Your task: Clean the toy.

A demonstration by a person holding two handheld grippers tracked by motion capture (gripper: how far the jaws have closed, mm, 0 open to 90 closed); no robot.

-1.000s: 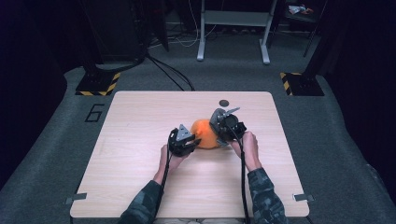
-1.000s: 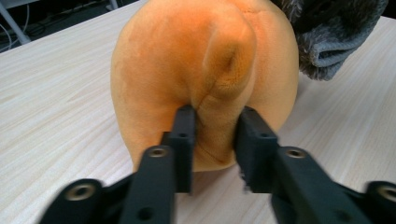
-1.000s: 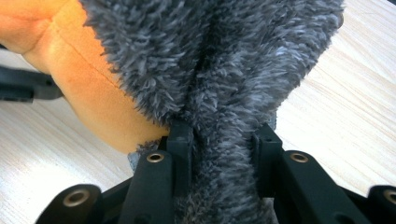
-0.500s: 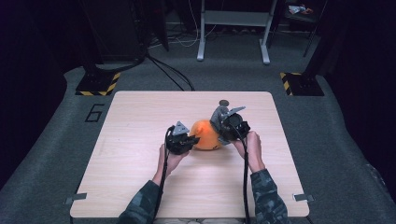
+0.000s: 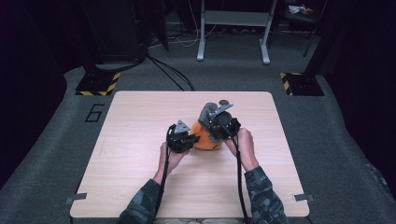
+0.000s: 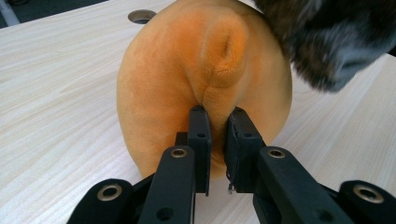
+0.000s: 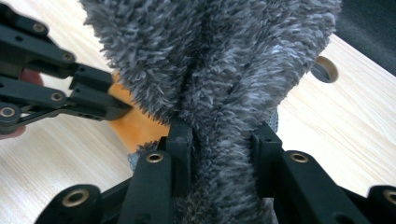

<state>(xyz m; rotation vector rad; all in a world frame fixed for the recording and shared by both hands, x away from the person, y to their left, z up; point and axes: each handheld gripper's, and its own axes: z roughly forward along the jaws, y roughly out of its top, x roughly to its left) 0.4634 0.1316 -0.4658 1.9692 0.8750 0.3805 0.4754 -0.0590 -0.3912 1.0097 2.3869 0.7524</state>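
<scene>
Since a second ago the right gripper has lifted a little with the grey fuzzy piece, while the left gripper has just been closing, a fold of the orange plush toy between its jaws. That toy sits near the middle of the table, slightly toward the far edge, just short of the round hole. Left jaws now pinch the narrow orange fold; right jaws clamp the grey fur from both sides. If the right hand pulls higher, I judge the thin orange fold may slip from the left pinch, so the whole toy rises.
</scene>
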